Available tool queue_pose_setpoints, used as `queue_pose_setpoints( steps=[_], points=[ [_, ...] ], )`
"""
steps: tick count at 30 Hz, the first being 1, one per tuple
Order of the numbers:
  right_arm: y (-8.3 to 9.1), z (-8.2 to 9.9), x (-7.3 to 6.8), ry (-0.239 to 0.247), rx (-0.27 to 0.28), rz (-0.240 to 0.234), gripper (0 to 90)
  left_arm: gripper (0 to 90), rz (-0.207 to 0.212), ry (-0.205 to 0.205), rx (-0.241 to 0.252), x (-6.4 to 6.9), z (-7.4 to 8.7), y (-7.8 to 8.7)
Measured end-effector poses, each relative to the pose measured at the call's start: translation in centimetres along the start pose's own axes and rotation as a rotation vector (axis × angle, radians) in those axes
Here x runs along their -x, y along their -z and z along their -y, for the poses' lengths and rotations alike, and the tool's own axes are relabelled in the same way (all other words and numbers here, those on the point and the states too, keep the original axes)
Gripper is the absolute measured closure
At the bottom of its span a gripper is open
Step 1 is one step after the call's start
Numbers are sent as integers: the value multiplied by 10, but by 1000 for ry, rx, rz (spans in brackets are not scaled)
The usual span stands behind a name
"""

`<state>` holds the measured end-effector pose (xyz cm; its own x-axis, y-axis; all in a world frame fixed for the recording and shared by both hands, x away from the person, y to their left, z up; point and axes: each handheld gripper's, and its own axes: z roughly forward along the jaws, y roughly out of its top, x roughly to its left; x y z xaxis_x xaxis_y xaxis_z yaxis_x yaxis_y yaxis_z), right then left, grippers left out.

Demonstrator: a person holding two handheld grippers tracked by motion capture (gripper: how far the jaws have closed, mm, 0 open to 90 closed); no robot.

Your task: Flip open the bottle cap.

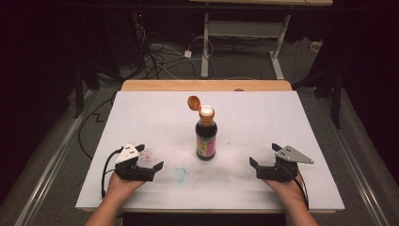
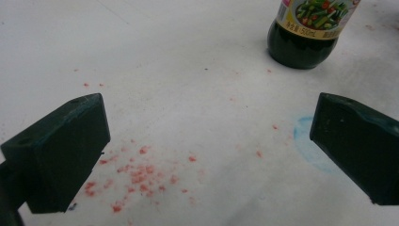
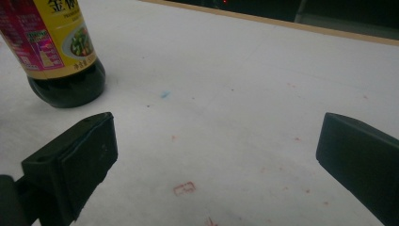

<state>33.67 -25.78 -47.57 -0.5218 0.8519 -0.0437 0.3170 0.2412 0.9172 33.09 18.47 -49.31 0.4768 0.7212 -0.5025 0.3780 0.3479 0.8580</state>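
A dark sauce bottle (image 1: 206, 135) stands upright in the middle of the white table (image 1: 141, 117), its orange flip cap (image 1: 193, 102) hinged open to the back left. Its base and colourful label appear in the left gripper view (image 2: 303, 35) at top right and in the right gripper view (image 3: 59, 52) at top left. My left gripper (image 1: 150, 157) rests near the front left, open and holding nothing (image 2: 209, 150). My right gripper (image 1: 263, 157) rests near the front right, jaws wide apart and holding nothing (image 3: 216, 165). Both are well apart from the bottle.
Red speckles (image 2: 136, 174) and a faint blue ring stain (image 1: 179, 174) mark the table between the left gripper and the bottle. A wooden strip (image 1: 207, 85) edges the table's far side. Beyond it are cables (image 1: 155, 54) and a desk frame (image 1: 244, 30) on the floor.
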Motion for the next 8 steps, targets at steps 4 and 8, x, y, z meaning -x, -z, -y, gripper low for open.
queue_pose_setpoints(
  steps=[4,8],
  points=[
    [2,2,2,-10,1,13,2,0,-10,-15,17,1,1,0],
    [2,2,2,-2,14,20,2,0,-11,-21,21,2,1,0]
  ],
)
